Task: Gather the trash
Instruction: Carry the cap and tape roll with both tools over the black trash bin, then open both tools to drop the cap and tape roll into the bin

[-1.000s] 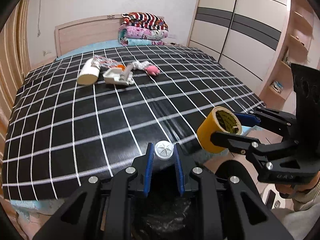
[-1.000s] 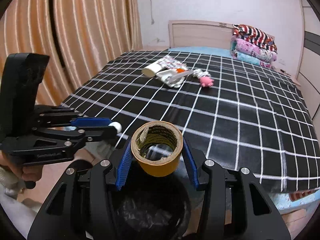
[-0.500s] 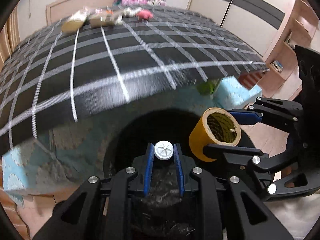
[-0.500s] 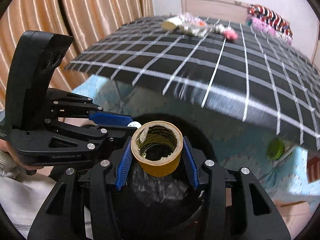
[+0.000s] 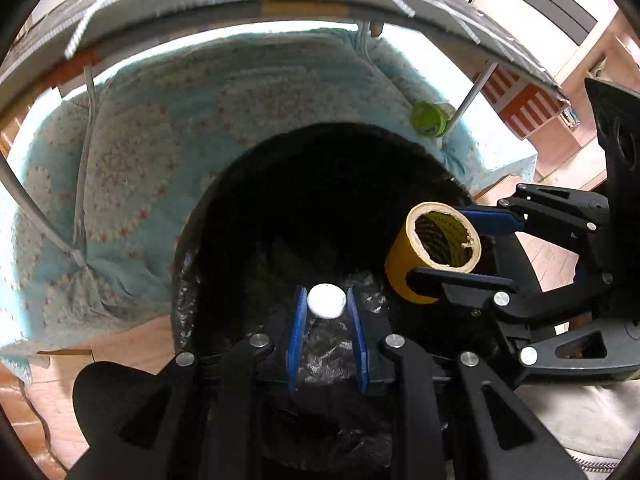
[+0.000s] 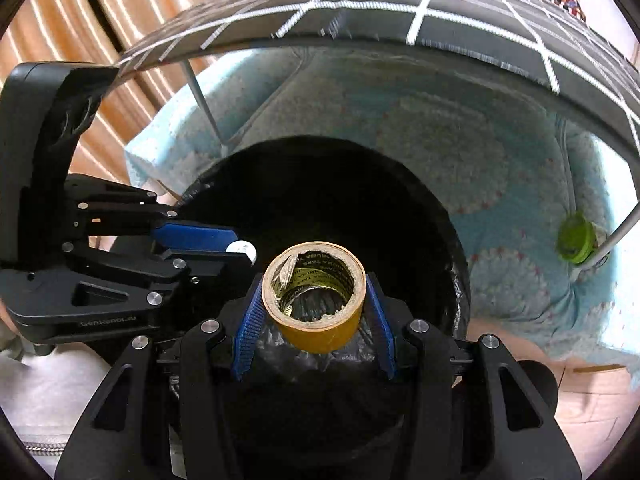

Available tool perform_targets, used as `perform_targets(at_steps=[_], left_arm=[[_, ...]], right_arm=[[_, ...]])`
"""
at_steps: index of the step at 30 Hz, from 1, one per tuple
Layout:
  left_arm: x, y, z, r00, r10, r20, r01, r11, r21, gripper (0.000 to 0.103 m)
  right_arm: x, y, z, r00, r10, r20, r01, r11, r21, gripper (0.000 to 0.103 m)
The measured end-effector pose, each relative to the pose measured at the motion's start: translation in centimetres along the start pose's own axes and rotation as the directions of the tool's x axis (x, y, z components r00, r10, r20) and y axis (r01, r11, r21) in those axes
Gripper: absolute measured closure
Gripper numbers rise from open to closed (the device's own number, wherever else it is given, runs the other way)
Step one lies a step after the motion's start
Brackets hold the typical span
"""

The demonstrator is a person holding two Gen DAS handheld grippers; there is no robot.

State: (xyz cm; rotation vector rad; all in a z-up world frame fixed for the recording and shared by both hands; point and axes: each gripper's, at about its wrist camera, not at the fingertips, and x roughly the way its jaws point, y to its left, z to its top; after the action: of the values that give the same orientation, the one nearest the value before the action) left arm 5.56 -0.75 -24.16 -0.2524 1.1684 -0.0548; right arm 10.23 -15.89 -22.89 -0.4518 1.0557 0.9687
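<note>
Bin [image 5: 188, 280], black-lined: interior dark, contents indistinct. Left hand-held gripper [image 5: 326, 304] pinches white cap [image 5: 326, 300] above its mouth. Right hand-held gripper [image 6: 314, 308] clamps yellow tape roll [image 6: 316, 300] above it too.

The tape roll [image 6: 320, 322] has a rough, torn cardboard core and a smooth, slightly glossy yellow wrap. The cap [image 5: 326, 300] looks like matt white plastic. The bin liner [image 5: 188, 280] is crinkled, shiny black plastic film. Both tongs are matt black plastic with ribbed blue pads [image 6: 247, 326] and bright metal screws. The bedspread [image 5: 120, 168] is soft, matt quilted cloth; the floor [image 5: 48, 400] is glossy wood.
</note>
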Motion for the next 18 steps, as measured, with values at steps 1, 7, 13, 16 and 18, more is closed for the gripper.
perform_targets(at_steps=[1,7,13,16,18], left_arm=[[0.2,0.0,0.0,1.0,0.0,-0.003,0.0,1.0,0.001,0.083],[0.8,0.1,0.0,0.999,0.002,-0.038,-0.002,1.0,0.001,0.081],[0.4,0.3,0.1,1.0,0.009,-0.023,-0.009,1.0,-0.004,0.061],[-0.3,0.0,0.2,1.0,0.007,-0.003,-0.007,1.0,0.008,0.061],[-0.7,-0.1,0.3,1.0,0.009,0.01,-0.01,1.0,0.015,0.061]], right_arm=[[0.2,-0.1,-0.1,1.0,0.002,-0.01,-0.002,1.0,0.003,0.055],[0.8,0.0,0.2,0.999,0.008,-0.034,-0.008,1.0,0.002,0.055],[0.5,-0.3,0.4,1.0,0.006,-0.025,-0.006,1.0,0.011,0.055],[0.0,-0.4,0.5,1.0,0.005,-0.009,-0.005,1.0,0.015,0.055],[-0.4,-0.5,0.6,1.0,0.007,0.005,-0.007,1.0,0.015,0.055]])
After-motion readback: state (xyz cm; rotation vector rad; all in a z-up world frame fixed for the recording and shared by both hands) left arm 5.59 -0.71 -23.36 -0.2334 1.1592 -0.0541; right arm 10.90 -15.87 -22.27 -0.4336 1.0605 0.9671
